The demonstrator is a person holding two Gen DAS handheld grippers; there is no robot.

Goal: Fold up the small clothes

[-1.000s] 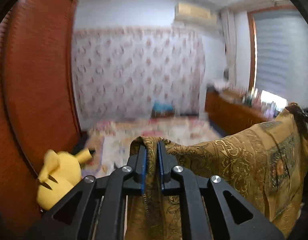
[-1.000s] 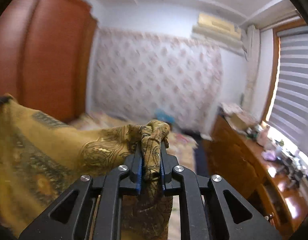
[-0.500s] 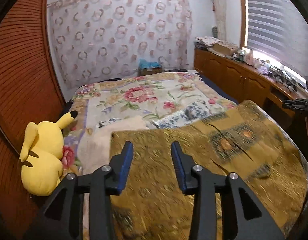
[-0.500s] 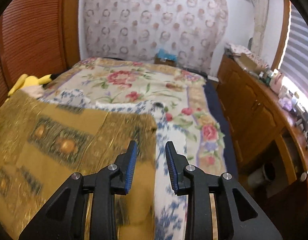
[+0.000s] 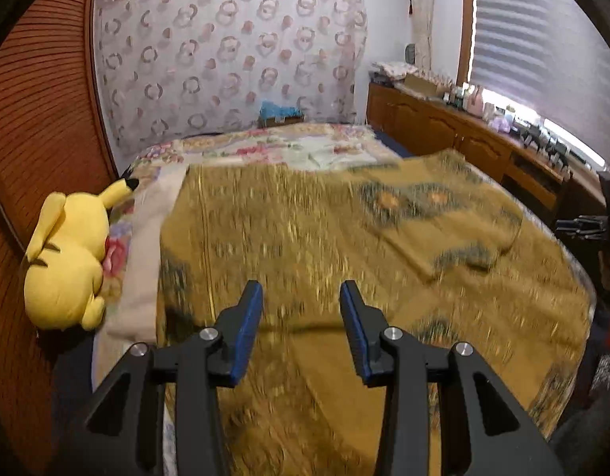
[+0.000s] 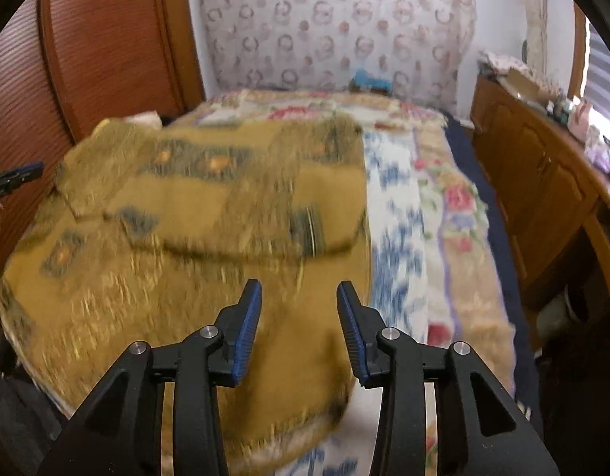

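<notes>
the mustard-gold patterned garment (image 5: 305,238) is lying spread out on the flowery bed (image 6: 455,206), no fold made yet, left gripper (image 5: 301,297) jaws spread and empty over it, right gripper (image 6: 299,297) jaws opening with nothing pinched

One golden patterned cloth (image 5: 305,238), one yellow plush toy (image 5: 63,261), one bed (image 6: 455,238), two tools.
</notes>
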